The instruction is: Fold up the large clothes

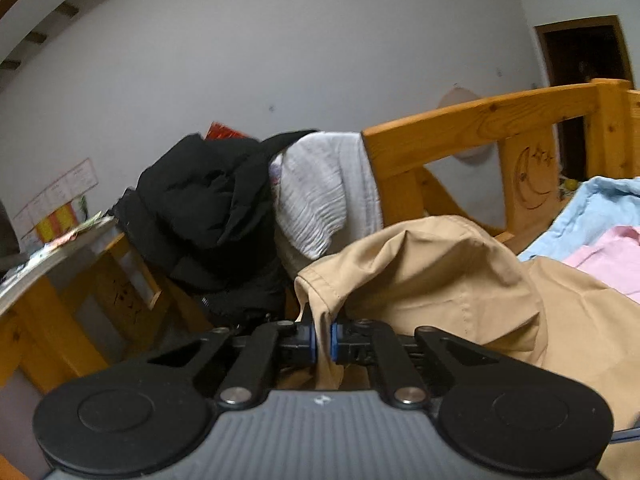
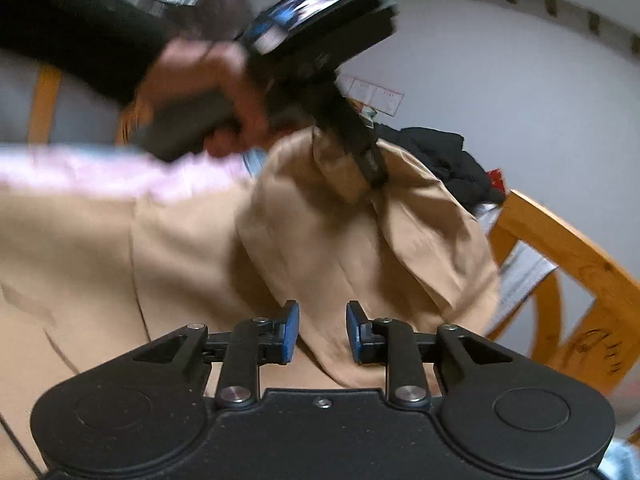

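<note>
**Ana:** White wall fills the background of both views, with a wooden bed frame (image 1: 492,116) curving across the right of the left wrist view. At its left sits a cluttered desk (image 1: 52,268), then a black jacket (image 1: 208,204) and a white cloth (image 1: 324,188) heaped at centre.

**Ben:** And the garment being folded?

**Ana:** The tan coat (image 1: 452,280) lies across the lower right of that view, over a pink garment (image 1: 612,256) and a light blue one (image 1: 600,204). The left gripper (image 1: 324,344) is at bottom centre, its jaws clamped on a bunched edge of the coat with the cloth pinched between the blue pads.

**Ben:** What about the other view?

**Ana:** From the right wrist view, the person's hand (image 2: 200,92) is blurred at upper left, holding that left gripper, whose fingers reach down into a raised peak of tan cloth at centre. The right gripper (image 2: 322,332) is at bottom centre. Its jaws stand parted, tan fabric lying behind the gap, and the pads don't press on it.

**Ben:** How will the coat handle?

**Ana:** I'd judge it soft and limp with some weight. It drapes and creases freely, so one pinch only lifts a peak. A seam or hem edge should hold better than smooth panel, with the second grip taken well apart from the first.
</note>
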Action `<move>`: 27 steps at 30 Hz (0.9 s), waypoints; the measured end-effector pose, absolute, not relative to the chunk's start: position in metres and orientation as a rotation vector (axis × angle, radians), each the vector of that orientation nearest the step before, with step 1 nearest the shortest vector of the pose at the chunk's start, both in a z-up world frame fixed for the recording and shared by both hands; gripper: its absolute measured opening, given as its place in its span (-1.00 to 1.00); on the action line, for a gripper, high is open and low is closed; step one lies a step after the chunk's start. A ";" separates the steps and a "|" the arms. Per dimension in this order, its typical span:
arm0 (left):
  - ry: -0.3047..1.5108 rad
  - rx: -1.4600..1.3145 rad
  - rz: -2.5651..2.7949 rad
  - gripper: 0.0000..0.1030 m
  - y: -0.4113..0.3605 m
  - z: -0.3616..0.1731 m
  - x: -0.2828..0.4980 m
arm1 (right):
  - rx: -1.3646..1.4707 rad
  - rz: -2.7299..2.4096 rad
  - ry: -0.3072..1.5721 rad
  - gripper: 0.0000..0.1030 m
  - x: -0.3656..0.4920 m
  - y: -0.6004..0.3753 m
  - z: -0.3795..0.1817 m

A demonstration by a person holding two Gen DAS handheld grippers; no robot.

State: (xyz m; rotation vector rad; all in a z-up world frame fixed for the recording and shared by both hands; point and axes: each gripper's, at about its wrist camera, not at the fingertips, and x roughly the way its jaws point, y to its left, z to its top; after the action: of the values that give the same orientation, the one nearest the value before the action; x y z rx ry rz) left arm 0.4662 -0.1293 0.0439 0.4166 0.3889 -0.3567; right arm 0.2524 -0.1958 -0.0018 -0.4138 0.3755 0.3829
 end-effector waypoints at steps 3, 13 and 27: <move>0.376 0.396 -0.379 -0.91 -0.122 0.047 0.461 | -0.242 0.400 0.450 -0.49 0.286 -0.185 -0.004; 0.329 0.363 -0.390 -0.92 -0.112 0.063 0.440 | 0.791 0.160 0.549 -0.54 0.396 -0.190 -0.060; 0.271 0.347 -0.477 -0.93 -0.075 0.041 0.374 | 1.025 0.022 0.641 -0.44 0.310 -0.278 -0.098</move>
State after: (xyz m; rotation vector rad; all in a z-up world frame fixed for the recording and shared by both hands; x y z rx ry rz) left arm 0.3745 -0.0753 0.0414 0.3466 0.2706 -0.4770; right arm 0.3100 -0.2775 -0.0981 1.0246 0.6408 0.0221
